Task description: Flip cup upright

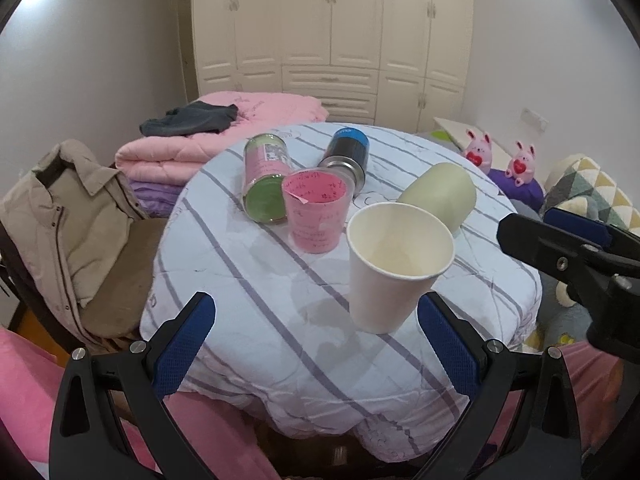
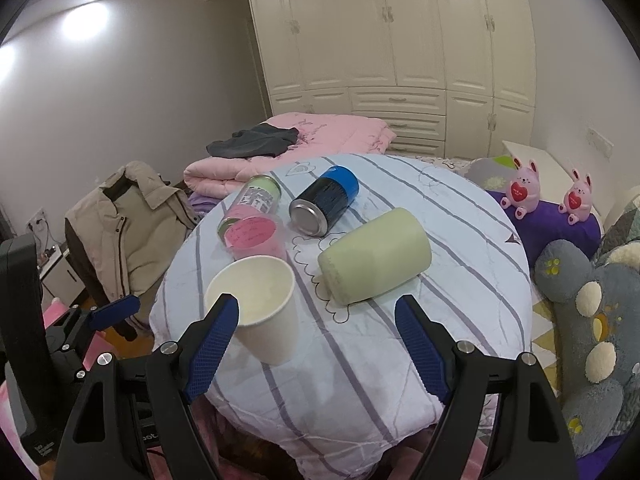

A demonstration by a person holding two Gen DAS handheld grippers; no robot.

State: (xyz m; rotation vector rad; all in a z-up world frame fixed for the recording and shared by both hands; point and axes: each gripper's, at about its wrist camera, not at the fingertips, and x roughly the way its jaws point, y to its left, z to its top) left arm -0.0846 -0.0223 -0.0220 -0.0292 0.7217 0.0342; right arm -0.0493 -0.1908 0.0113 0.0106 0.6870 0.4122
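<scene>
Striped tablecloth, paper cup upright, tongs open

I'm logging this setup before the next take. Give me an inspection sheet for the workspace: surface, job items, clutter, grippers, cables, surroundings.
Surface: round table under a striped white cloth, wrinkled.
Job's things: paper cup upright, mouth up; pink cup upright; green cup lying on its side.
Clutter: green-lidded jar and blue-capped can, both lying down.
Grippers: left gripper open, holding nothing; right gripper open, holding nothing.
Cables: nothing seen on the table.
Surroundings: wardrobe, pink quilt, jacket on a chair, two pink plush toys, grey plush.
</scene>
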